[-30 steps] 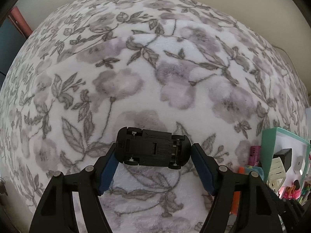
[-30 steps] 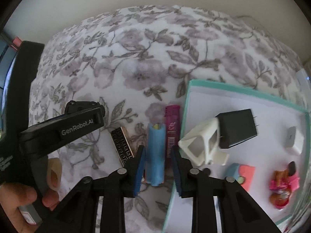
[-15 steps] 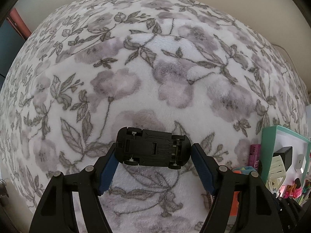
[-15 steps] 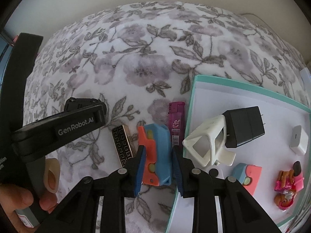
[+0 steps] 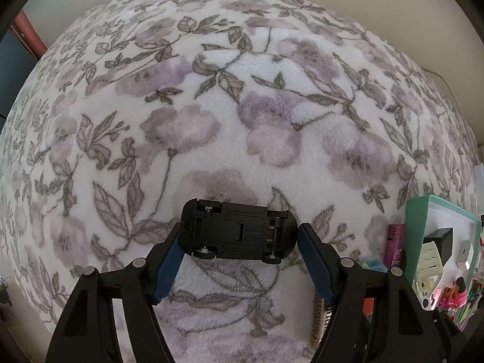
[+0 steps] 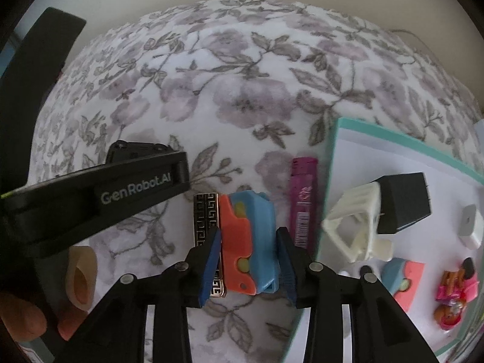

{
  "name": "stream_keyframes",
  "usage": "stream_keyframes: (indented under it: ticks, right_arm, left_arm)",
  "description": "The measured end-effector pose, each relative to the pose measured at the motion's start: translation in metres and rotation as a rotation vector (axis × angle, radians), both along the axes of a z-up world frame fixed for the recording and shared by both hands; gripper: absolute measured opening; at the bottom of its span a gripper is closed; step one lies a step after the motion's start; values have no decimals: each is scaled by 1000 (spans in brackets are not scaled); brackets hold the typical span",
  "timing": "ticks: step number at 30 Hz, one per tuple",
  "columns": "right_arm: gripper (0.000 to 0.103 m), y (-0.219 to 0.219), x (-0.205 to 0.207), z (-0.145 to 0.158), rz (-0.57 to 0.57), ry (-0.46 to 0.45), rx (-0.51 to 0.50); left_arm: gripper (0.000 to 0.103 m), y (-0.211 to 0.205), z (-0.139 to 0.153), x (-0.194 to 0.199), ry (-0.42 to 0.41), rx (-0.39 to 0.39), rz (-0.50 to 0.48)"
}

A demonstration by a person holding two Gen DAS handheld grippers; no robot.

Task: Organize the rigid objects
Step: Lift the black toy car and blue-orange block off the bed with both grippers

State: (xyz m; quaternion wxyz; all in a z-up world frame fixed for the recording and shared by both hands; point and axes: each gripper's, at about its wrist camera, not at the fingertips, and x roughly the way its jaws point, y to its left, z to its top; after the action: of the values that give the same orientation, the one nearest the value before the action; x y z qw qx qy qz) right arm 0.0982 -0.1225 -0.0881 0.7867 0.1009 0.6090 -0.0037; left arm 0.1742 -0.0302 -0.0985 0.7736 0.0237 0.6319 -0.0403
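Toys already fill the tray (image 6: 393, 139) at right; the left gripper (image 5: 239, 242) is clamped on a car (image 5: 237, 232), the right gripper's (image 6: 248, 245) jaws are opening around a blue-orange toy (image 6: 248, 236), lower centre, outside it.

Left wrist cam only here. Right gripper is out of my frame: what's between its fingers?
Observer: A blue-and-orange toy, lying flat on the blanket. The right gripper straddles it, jaws opening.
Operator: What's either side of it?
Observer: A black-and-gold patterned lighter against its left edge. A magenta lighter on its right, apart from it, along the tray's teal rim.
Operator: Tray is mostly cut off for me. Anything similar already in it?
Observer: Yes, a blue-and-pink toy near the front, beside a pink figure.
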Motion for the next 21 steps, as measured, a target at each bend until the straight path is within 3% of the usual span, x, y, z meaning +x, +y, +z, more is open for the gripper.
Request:
stream_keyframes:
  ticks: [7,15,21]
  right_arm:
    - [39,-11,-2,-4,-9,19,30]
    - [42,21,0,-18,74,44,-110]
    - [41,15,1,-19,46,33,-78]
  left_arm:
    - [75,4,-5,0,18,11,23]
    - [75,7,-8,-1,26,5,32]
    - [75,7,-11,1,21,8,30]
